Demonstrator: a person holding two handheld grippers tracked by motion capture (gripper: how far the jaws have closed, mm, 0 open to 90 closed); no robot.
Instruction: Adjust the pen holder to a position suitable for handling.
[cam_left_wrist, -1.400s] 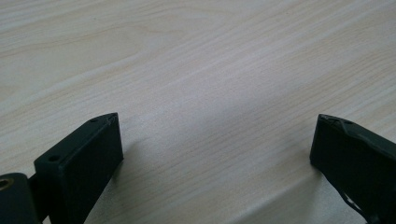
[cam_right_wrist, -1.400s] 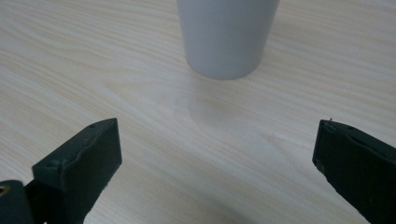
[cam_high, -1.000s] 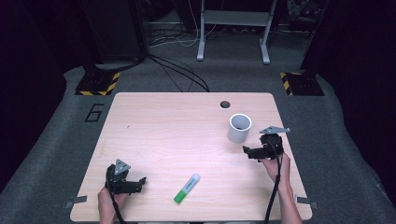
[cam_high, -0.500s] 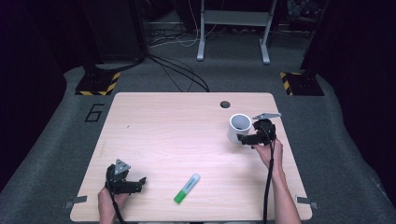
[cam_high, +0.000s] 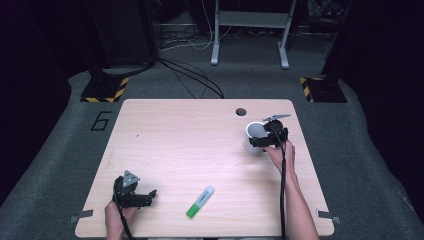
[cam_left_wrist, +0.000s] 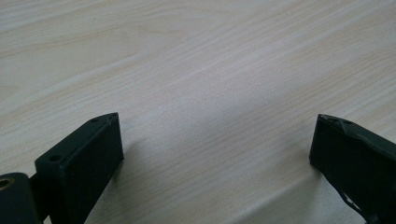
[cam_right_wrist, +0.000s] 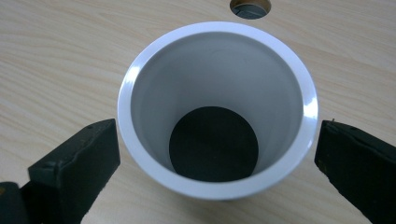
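Note:
A white cup (cam_high: 254, 136) stands upright at the back right of the wooden table (cam_high: 190, 140). My right gripper (cam_high: 260, 140) is at it, open, one jaw on each side of the cup (cam_right_wrist: 217, 107) with small gaps to its wall. The cup is empty, with a dark round bottom. A green marker with a white cap (cam_high: 200, 201) lies near the table's front edge. My left gripper (cam_high: 145, 196) rests low at the front left, open, with only bare table (cam_left_wrist: 210, 93) between its jaws.
A round cable hole (cam_high: 241, 111) sits in the table just behind the cup, also visible as the hole (cam_right_wrist: 251, 8) beyond the cup's rim. Cables and a metal stand's legs (cam_high: 250, 40) lie on the floor past the table's far edge.
My right gripper has moved forward and left from the table's right side up to the cup, and its jaws now flank it. The left gripper has stayed put.

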